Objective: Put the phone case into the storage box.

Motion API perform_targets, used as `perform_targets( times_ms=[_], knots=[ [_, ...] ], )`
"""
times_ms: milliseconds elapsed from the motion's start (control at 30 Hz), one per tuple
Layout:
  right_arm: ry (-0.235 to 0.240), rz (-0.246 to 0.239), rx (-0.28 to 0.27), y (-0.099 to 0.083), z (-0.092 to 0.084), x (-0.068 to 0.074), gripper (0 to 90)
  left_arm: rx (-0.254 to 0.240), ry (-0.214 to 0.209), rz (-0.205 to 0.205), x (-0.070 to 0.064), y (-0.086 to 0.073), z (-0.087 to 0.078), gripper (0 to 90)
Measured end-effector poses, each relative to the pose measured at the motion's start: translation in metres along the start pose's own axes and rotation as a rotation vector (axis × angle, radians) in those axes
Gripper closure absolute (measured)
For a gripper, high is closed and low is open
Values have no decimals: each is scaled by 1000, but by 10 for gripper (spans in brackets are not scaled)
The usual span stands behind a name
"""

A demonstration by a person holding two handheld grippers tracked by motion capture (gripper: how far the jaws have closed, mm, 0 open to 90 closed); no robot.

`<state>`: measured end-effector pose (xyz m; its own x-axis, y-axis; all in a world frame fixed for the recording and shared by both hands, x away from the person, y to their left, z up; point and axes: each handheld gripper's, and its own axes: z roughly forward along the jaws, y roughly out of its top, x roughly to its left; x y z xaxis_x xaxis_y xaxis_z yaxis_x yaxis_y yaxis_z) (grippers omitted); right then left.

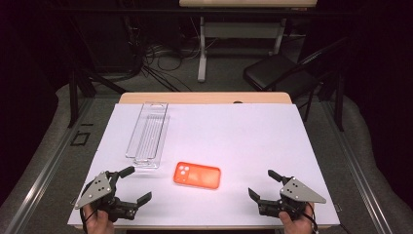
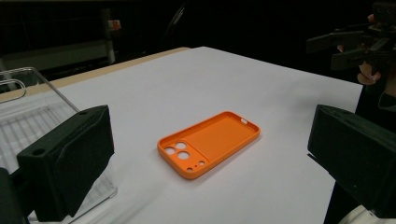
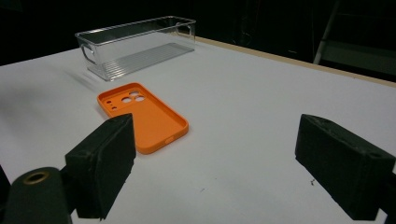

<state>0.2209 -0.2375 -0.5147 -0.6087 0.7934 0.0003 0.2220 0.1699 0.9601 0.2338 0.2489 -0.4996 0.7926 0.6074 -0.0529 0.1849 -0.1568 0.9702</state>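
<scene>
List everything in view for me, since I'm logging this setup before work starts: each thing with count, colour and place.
phone case: one, orange, lying open side up on the white sheet near the front middle, camera holes toward the left.
clear bin: one, transparent plastic, long and narrow, empty, on the sheet's left half behind the phone case.
white sheet: one, white, covering most of the table top.
table: one, light wood, edge showing beyond the sheet.
folding chair: one, black, on the floor behind the table at the right.
left claw: one, black with a grey plate, front left corner, jaws open, holding nothing.
right claw: one, black with a grey plate, front right corner, jaws open, holding nothing.
</scene>
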Motion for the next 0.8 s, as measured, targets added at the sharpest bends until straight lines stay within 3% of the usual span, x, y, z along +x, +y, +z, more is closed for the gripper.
perform_targets(
  times_ms=[533, 800],
  knots=[
    [19, -14, 66, 2, 12, 1, 111, 25, 16, -12, 0, -2, -1, 3],
    [33, 2, 108, 7, 21, 2, 107, 29, 23, -14, -2, -2, -5, 4]
  ],
)
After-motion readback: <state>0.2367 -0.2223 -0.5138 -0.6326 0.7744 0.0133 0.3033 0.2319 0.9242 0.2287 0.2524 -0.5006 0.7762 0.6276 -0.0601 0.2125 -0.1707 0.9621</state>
